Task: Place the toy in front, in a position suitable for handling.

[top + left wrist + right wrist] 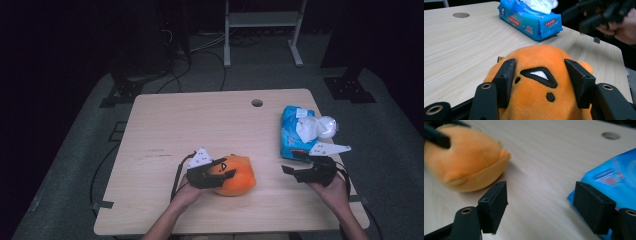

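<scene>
The left gripper [220,172] sits over the orange plush [237,176], one jaw on each side of its head — in the left gripper view the pads [505,81] lie right against the fur [536,100] on both sides, so I'd call it a hold, though a soft one, with the jaws part-way open around the toy's width. The plush rests on the table [165,130] near the front edge, a little right of the middle, belly down.

The right gripper [295,167] hangs above the table just in front of the blue tissue pack [295,132], jaws wide apart with nothing between them — in its own view only bare wood shows in the gap, the pack [614,177] to one side and the plush [466,162] to the other.

As I judge it, the work is at an early point: the toy is gripped but not lifted off the wood, and the pack is untouched, a white tissue [307,127] standing out of its top. Whatever is meant for toy and tissues is all to come.

Count: one plush, one tissue pack, one tissue pulled up, two grippers, one table with one round hole [257,103].
</scene>
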The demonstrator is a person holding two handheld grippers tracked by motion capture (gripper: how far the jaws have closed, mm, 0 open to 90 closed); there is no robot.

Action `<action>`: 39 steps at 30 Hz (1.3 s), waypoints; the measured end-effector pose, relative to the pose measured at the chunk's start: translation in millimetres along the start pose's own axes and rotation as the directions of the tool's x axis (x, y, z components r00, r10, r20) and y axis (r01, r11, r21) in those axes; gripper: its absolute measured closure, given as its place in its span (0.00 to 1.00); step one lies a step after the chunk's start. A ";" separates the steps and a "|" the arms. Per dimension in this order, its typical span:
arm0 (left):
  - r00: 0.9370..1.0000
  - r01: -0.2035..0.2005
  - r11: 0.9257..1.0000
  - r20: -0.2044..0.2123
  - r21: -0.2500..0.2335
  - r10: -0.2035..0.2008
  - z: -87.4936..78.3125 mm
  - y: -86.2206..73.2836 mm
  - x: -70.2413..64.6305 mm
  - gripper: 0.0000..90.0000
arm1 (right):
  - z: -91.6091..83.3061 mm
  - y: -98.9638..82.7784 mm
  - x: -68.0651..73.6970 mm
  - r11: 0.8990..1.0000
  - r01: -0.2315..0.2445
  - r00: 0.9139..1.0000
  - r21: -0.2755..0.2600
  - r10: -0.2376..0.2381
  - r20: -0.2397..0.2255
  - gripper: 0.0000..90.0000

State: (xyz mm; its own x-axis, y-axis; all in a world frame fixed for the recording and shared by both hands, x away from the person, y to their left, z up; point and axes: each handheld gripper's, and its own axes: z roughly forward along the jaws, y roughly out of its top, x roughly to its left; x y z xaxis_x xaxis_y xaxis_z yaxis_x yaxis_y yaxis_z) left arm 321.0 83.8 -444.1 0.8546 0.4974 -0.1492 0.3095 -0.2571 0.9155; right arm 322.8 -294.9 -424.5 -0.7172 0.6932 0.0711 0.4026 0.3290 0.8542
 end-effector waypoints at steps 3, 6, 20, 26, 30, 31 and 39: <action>1.000 -0.011 1.000 0.004 0.006 0.011 0.9 -1.2 -1.3 0.48 | -3.6 4.6 -7.5 1.000 0.008 0.999 -0.010 -0.007 0.037 0.29; 1.000 -0.026 1.000 0.005 0.011 0.026 1.1 -1.9 -2.5 0.47 | -6.3 12.2 -19.8 0.999 0.022 0.996 -0.024 -0.020 0.092 0.29; 0.999 -0.019 1.000 0.029 0.007 0.018 0.9 -5.9 -0.6 0.44 | 0.1 32.5 -84.4 0.998 -0.015 0.962 -0.065 0.032 0.272 0.30; 0.999 -0.013 1.000 0.040 0.002 0.013 1.1 -7.1 1.0 0.43 | 6.7 24.7 -102.8 0.995 -0.070 0.945 -0.065 0.087 0.315 0.32; 0.999 -0.006 1.000 0.044 -0.003 0.006 1.2 -8.0 1.8 0.43 | 15.1 16.5 -107.0 0.994 -0.103 0.937 -0.049 0.113 0.330 0.37; 0.999 -0.008 1.000 0.044 -0.003 0.008 1.2 -8.0 2.1 0.43 | 18.7 14.2 -107.8 0.994 -0.105 0.933 -0.032 0.110 0.342 0.40; 0.999 -0.003 1.000 0.044 -0.014 0.004 1.6 -9.7 2.5 0.42 | 24.8 2.8 -105.2 0.993 -0.108 0.908 -0.045 0.117 0.402 0.66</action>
State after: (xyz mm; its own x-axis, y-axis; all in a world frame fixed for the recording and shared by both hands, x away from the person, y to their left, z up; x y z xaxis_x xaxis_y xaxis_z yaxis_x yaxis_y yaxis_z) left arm 320.8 86.1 -453.9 0.8732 0.4596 -0.1619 0.3008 -0.2470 0.9212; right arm 413.5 -351.0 -442.4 -0.3759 0.9257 -0.0425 0.4513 0.2230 0.8640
